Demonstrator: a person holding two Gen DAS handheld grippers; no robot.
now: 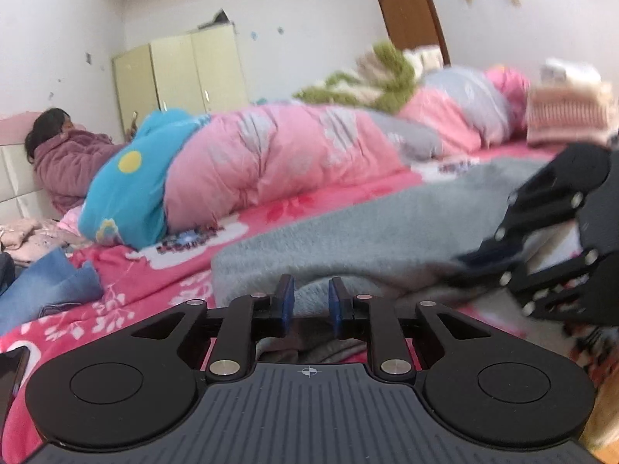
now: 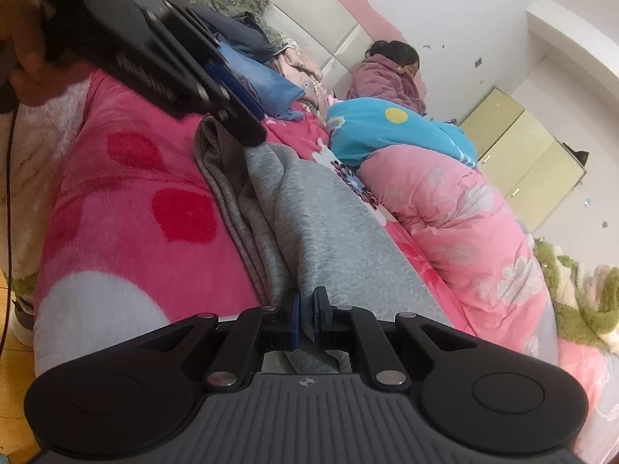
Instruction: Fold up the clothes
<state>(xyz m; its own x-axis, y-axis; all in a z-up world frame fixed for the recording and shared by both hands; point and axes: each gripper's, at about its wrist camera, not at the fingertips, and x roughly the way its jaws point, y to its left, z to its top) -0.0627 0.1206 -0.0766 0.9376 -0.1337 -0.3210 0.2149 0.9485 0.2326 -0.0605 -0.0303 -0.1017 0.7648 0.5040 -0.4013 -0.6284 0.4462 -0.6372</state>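
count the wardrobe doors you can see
3 on the pale yellow wardrobe against the far wall: left door, middle, right. More may be hidden behind the bedding.

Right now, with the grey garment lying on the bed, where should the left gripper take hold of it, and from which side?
Probably the near hem of the grey garment, at the bunched fold just ahead of the left gripper. Come in low from the bed's near edge, since the fold rises off the bedding between the open jaws. The right gripper already pinches the same edge further along.
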